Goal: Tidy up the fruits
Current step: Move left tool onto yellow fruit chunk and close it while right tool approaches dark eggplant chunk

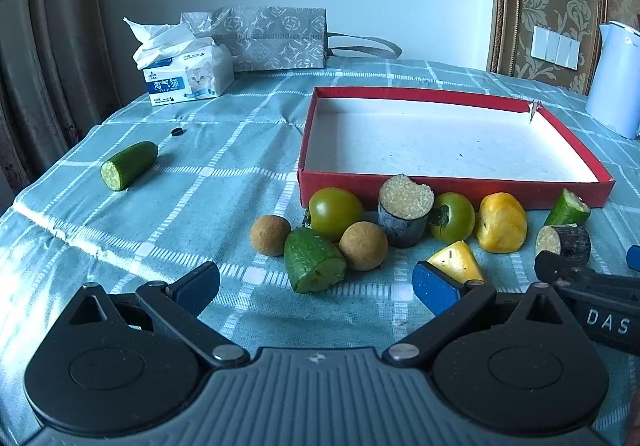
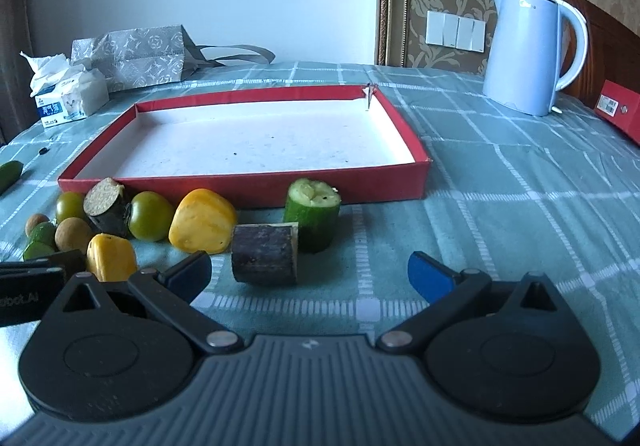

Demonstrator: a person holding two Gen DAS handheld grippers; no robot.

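Right wrist view: the right gripper (image 2: 310, 278) hovers with its jaws wide apart and empty, and the dark cane piece (image 2: 265, 253) lies on the desk just ahead, a little left of centre, its long axis running crosswise to the jaws' approach. The left gripper (image 1: 316, 282), also spread and empty, faces the green cucumber chunk (image 1: 314, 260). The red tray (image 2: 404, 176) beyond holds nothing yet.
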